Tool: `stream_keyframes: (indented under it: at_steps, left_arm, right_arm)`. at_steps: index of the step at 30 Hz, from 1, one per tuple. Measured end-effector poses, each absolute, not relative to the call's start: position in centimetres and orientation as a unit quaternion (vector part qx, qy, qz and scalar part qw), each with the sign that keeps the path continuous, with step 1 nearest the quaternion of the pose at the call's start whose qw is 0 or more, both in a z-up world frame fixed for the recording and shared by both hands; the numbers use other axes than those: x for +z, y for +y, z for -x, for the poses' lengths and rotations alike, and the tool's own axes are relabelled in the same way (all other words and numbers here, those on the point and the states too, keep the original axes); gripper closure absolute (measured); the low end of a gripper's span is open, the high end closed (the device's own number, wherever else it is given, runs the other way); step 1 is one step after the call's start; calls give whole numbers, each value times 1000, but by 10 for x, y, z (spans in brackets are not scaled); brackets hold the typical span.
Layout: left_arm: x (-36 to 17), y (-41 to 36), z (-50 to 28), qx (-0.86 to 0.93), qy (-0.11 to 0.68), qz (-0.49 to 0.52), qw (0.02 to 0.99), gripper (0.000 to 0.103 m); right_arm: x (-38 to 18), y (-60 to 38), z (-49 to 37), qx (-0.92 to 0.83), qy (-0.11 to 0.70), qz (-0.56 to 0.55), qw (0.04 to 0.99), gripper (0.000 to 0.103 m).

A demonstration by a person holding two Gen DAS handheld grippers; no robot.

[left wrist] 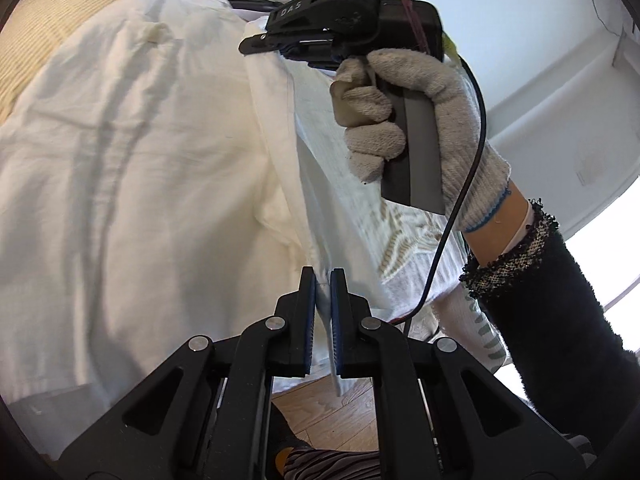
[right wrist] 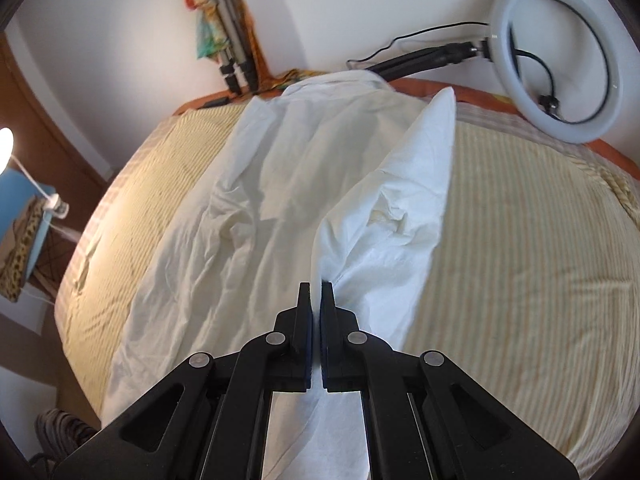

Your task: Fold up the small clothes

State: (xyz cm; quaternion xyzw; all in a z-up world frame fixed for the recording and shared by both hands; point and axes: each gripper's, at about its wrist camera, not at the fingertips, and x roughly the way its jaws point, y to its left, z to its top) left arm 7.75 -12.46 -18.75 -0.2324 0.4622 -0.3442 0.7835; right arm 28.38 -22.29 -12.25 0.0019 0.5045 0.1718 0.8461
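Note:
A white garment (right wrist: 288, 184) lies spread along a bed with a yellow striped sheet (right wrist: 520, 260). In the right wrist view my right gripper (right wrist: 316, 286) is shut on a raised fold of it, and the cloth rises in a ridge (right wrist: 400, 200) from the sheet to the pads. In the left wrist view the same garment (left wrist: 140, 160) fills the left half. My left gripper (left wrist: 323, 280) is shut on a hanging edge of it, with cloth showing between the blue pads. The right gripper (left wrist: 250, 42) appears up top, held by a gloved hand (left wrist: 384, 120), its tips at the garment's far edge.
A ring light (right wrist: 556, 60) on a black arm stands over the bed's far right corner. A tripod (right wrist: 232, 48) leans on the back wall and a lamp (right wrist: 4, 148) glows at the left. Wooden floor (left wrist: 332, 404) shows below the left gripper. A dark sleeve (left wrist: 560, 300) crosses the right side.

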Motion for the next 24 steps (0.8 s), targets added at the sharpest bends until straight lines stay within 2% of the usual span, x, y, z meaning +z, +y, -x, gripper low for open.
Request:
stream_keyframes:
  at_steps: [7, 9, 12, 15, 16, 18, 19, 24]
  left_arm:
    - [-197, -109, -76, -325, 472, 232, 786, 98]
    - [-198, -105, -76, -321, 475, 230, 786, 98]
    - [-197, -103, -74, -326, 480, 220, 784, 98]
    - [-190, -92, -65, -326, 477, 205, 790, 97]
    - [-188, -86, -63, -327, 478, 199, 791, 96]
    - [-185, -80, -59, -327, 478, 190, 793, 80]
    - [-184, -77, -57, -326, 475, 187, 795, 78]
    - [-177, -61, -52, -320, 470, 175, 804, 77]
  right_arm:
    - [-155, -186, -289, 186, 533, 24, 825, 101]
    - [-160, -187, -291, 198, 540, 10, 818, 96]
    - [-155, -197, -290, 227, 545, -47, 806, 82]
    - [-131, -215, -269, 252, 511, -75, 818, 81]
    - [-124, -224, -261, 250, 503, -84, 823, 81]
    - [-114, -245, -241, 234, 494, -107, 830, 81]
    - [-111, -258, -228, 230, 490, -122, 832, 81]
    - [-117, -293, -162, 199, 502, -128, 832, 81]
